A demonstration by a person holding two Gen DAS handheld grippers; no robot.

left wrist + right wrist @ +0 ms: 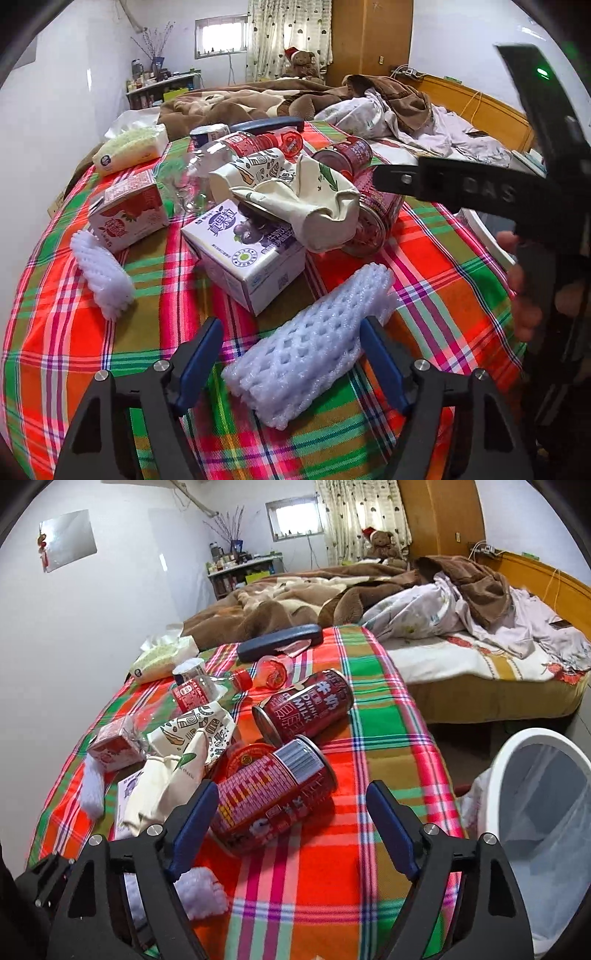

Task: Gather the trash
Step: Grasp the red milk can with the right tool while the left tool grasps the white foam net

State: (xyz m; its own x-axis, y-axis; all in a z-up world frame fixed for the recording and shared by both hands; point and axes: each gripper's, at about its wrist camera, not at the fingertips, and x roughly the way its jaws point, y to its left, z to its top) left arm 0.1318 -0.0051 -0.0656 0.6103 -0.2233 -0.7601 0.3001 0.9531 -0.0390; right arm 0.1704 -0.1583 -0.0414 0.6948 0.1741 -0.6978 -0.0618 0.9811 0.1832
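Observation:
Trash lies on a plaid tablecloth [436, 273]. My left gripper [291, 343] is open, its jaws on either side of a white foam fruit net [310, 343] that lies on the cloth. Behind it lie a purple-and-white milk carton [243, 254], a crumpled paper bag [306, 199], a red carton [129, 214] and a second foam net [101, 273]. My right gripper [291, 812] is open, its jaws around the near red can [273, 794] lying on its side. A second red can [306, 705] lies behind it. The right gripper also shows in the left wrist view [461, 184].
A white bin with a clear liner [535, 812] stands on the floor right of the table. A tissue pack [129, 147], a dark blue case [279, 640], a clear plastic bottle [199, 173] and small cups sit at the far end. A bed with blankets [461, 627] lies beyond.

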